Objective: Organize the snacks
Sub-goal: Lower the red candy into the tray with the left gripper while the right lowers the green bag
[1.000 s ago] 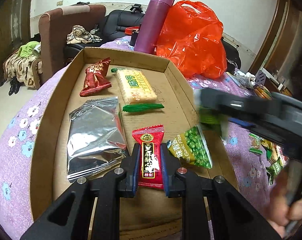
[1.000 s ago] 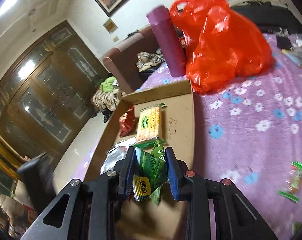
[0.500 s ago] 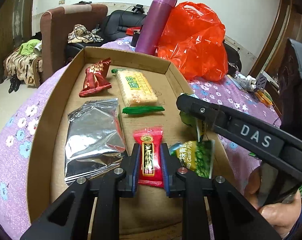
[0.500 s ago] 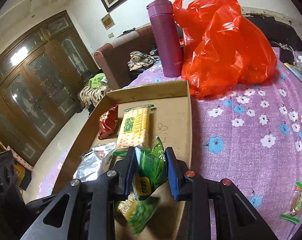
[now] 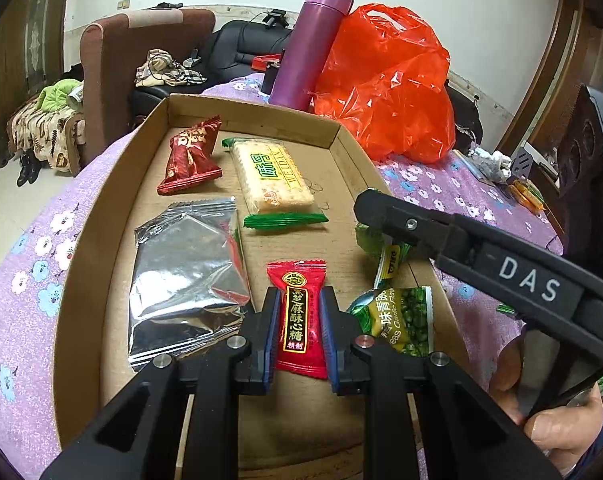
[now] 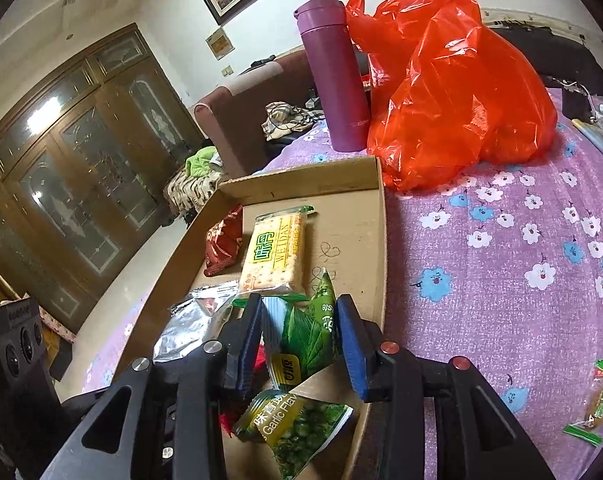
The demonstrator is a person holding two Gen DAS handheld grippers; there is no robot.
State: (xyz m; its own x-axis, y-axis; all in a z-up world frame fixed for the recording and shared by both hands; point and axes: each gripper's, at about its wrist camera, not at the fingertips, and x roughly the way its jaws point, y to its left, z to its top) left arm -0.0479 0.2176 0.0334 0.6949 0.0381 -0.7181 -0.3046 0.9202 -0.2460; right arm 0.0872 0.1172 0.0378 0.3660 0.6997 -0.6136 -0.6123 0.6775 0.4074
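A shallow cardboard tray (image 5: pixel 113 200) lies on the purple flowered cloth. My left gripper (image 5: pixel 299 320) is shut on a red candy packet (image 5: pixel 297 304) low over the tray's near end. My right gripper (image 6: pixel 298 308) hangs over the tray's right side (image 6: pixel 381 240), and its jaws are opening. A green leaf-print packet (image 6: pixel 305 344) stands loose between the blue pads, just above a garlic pea packet (image 6: pixel 297 428). In the left wrist view the same green packet (image 5: pixel 385 248) shows under the right gripper's black finger (image 5: pixel 421 228).
The tray also holds a dark red packet (image 5: pixel 191 156), a cracker pack (image 5: pixel 275 176) and a silver foil packet (image 5: pixel 185 276). A purple flask (image 5: pixel 309 44) and an orange plastic bag (image 5: pixel 385 84) stand behind it. A green wrapped snack (image 6: pixel 597 400) lies on the cloth at right.
My right gripper came in over the tray's right side with the green packet, and its jaws have widened around it. The left gripper and red candy stayed put.
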